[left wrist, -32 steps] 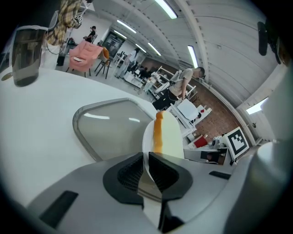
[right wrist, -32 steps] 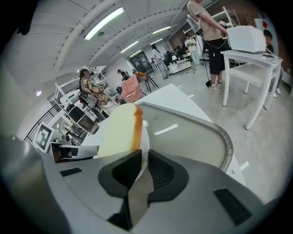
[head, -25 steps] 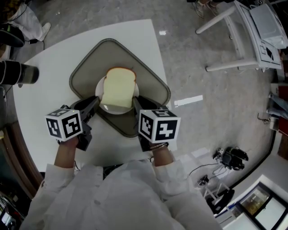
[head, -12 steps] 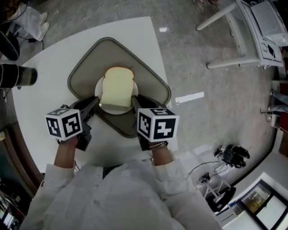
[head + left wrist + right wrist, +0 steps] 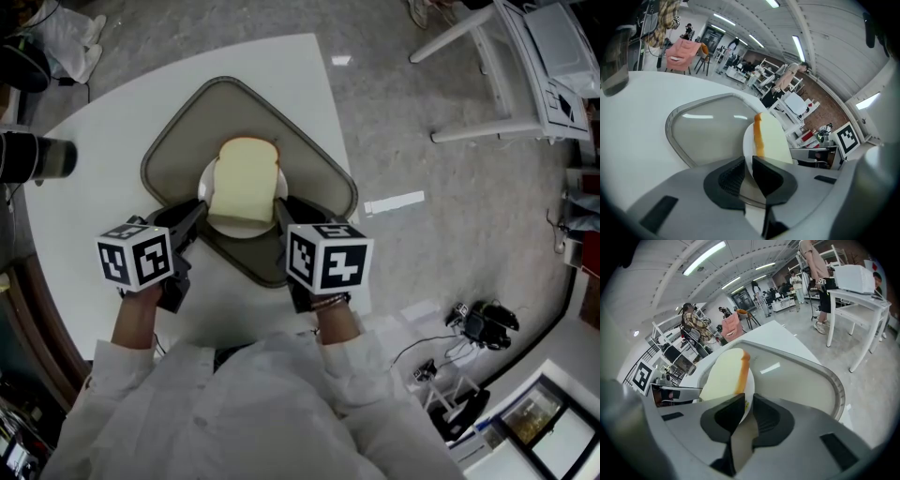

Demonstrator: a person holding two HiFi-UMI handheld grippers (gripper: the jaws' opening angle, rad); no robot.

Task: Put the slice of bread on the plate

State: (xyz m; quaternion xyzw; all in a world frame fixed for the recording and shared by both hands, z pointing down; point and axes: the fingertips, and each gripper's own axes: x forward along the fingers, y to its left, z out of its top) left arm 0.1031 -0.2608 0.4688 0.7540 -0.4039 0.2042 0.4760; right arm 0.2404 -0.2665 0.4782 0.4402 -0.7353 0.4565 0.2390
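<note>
A pale slice of bread with a tan crust lies flat on a small white plate, which sits on a grey tray. My left gripper is at the plate's near left rim, shut, with nothing held. On the near right side my right gripper is shut too, also on nothing. The left gripper view shows the bread and plate just beyond the left gripper. From the right gripper, the bread lies close ahead on the plate.
The tray rests on a white table whose right edge runs close by the tray. A dark cylinder stands at the table's left. On the floor are a white frame at the upper right and cables.
</note>
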